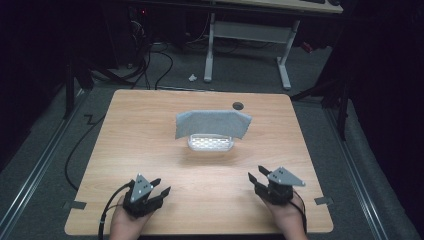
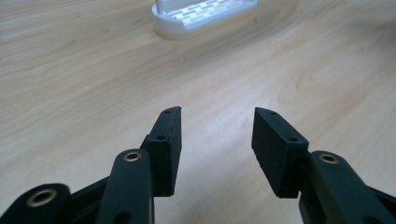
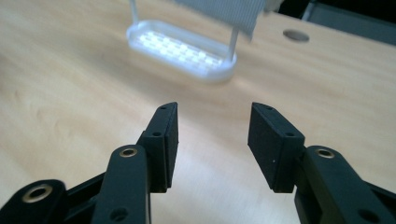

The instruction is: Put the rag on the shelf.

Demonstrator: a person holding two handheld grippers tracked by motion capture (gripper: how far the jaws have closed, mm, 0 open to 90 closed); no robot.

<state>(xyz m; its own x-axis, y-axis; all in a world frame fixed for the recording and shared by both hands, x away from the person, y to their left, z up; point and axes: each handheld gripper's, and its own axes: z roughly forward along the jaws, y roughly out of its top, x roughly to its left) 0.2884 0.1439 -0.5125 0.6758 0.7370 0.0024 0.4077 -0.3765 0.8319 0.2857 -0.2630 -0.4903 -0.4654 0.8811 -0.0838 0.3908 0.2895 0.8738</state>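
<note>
The cloth (image 1: 213, 124) hangs over a white rack (image 1: 210, 143) at mid-counter (image 1: 150, 150), its long edge running left to right, well ahead of both grippers. The left gripper (image 1: 160, 186) and right gripper (image 1: 256, 175) rest near the front edge, fingers spread and empty. The right looks slightly nearer, though that is hard to judge.

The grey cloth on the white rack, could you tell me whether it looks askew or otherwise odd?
Slightly: the grey cloth hangs unevenly over the white rack, its right end sticking out past the rack. Nothing looks spilled or damaged.
</note>
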